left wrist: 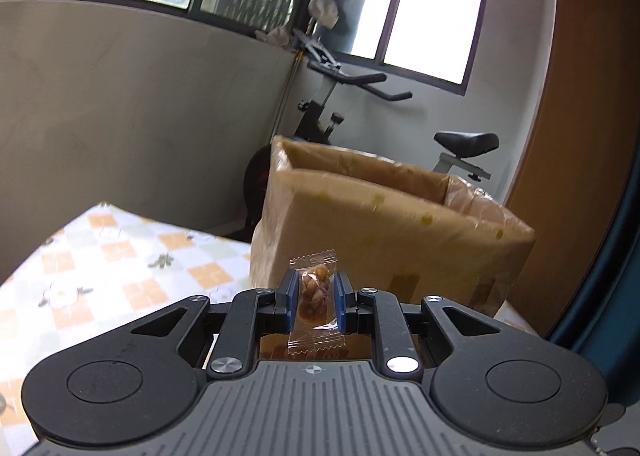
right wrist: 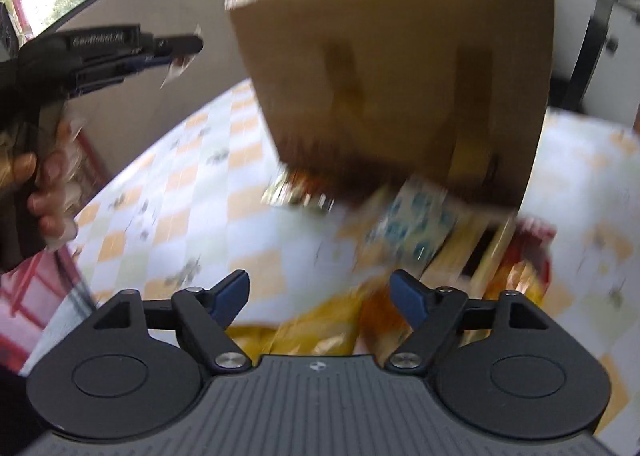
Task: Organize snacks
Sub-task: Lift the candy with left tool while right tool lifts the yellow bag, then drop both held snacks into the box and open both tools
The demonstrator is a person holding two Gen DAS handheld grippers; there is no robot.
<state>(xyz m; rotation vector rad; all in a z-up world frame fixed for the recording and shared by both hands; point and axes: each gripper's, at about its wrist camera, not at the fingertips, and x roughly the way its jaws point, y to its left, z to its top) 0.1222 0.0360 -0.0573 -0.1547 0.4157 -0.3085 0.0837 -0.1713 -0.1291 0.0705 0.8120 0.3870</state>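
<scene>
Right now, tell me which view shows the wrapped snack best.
The left wrist view: the wrapped snack sits sharp and central, pinched in the left claw. The right wrist view shows only a blurred wrapper at that claw's tip.

An open brown cardboard box stands on the desk with the checked orange-and-white cloth. In the right wrist view, a blurred heap of foil and yellow plastic snack packets lies on the desk before the box. A black exercise bike stands behind the box, under the dark-framed windows
</scene>
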